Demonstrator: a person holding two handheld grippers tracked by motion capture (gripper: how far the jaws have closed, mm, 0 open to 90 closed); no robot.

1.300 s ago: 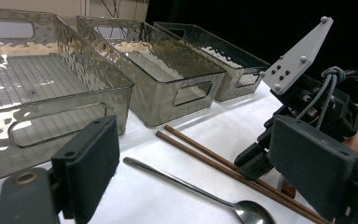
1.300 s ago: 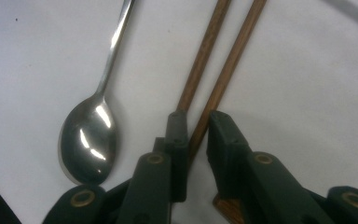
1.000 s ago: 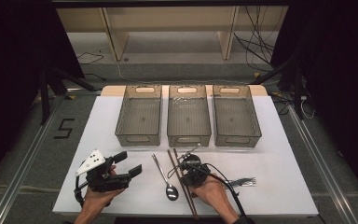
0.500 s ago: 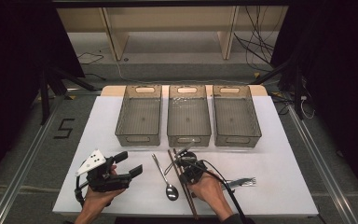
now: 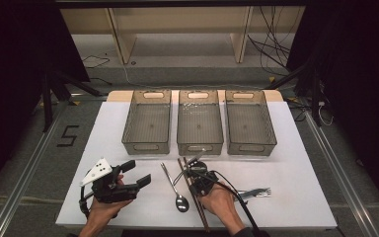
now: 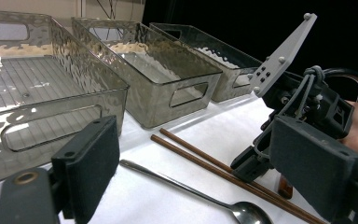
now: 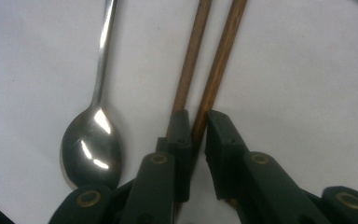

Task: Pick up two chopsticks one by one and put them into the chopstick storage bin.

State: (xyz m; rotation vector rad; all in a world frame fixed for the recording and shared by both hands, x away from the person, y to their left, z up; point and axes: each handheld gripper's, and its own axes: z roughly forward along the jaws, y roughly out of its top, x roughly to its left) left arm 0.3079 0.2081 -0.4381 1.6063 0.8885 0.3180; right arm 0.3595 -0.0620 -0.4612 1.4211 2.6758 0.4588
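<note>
Though side-by-side, brown wooden chopsticks (image 7: 205,70)

High view: fixed overhead, from person's side, facing forward and down; whole white surface (image 5: 296,163), three bins (image 5: 200,129), floor beyond. Far off.
Left gripper view: low, just above surface, looks sideways across it toward right hand-held gripper (image 6: 256,161); bins close at left.
Right gripper view: very near, facing straight down at surface.
Shared by all three: chopsticks (image 5: 193,192) (image 6: 200,156) (image 7: 209,60) and spoon (image 5: 175,190) (image 6: 205,198) (image 7: 93,140).
</note>
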